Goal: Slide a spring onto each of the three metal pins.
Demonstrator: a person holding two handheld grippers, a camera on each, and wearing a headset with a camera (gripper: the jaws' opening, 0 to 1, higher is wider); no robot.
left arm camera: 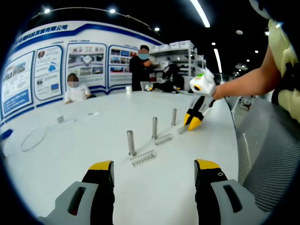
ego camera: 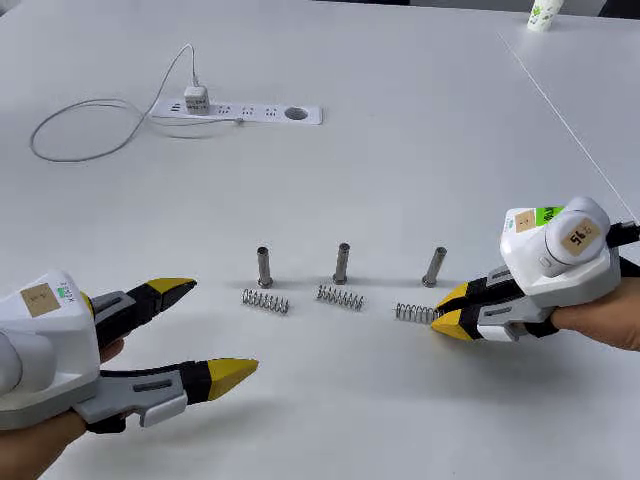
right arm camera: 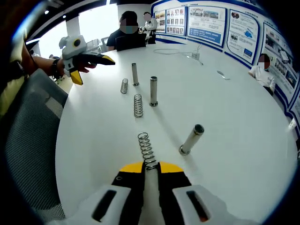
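Three metal pins stand upright in a row on the white table: left pin point(ego camera: 264, 267), middle pin point(ego camera: 342, 263), right pin point(ego camera: 434, 267). A spring lies in front of each: left spring point(ego camera: 265, 301), middle spring point(ego camera: 340, 297), right spring point(ego camera: 413, 313). My right gripper point(ego camera: 441, 314) is shut on the near end of the right spring point(right arm camera: 146, 149), which lies flat beside the right pin point(right arm camera: 191, 139). My left gripper point(ego camera: 215, 327) is open and holds nothing, short of the left spring point(left arm camera: 143, 158) and left pin point(left arm camera: 131, 143).
A white power strip point(ego camera: 250, 112) with a charger and a looped cable point(ego camera: 75, 130) lies at the back left. A paper cup point(ego camera: 543, 14) stands at the far right, beyond a table seam point(ego camera: 570, 120). People point(right arm camera: 127, 33) are at the table's far side.
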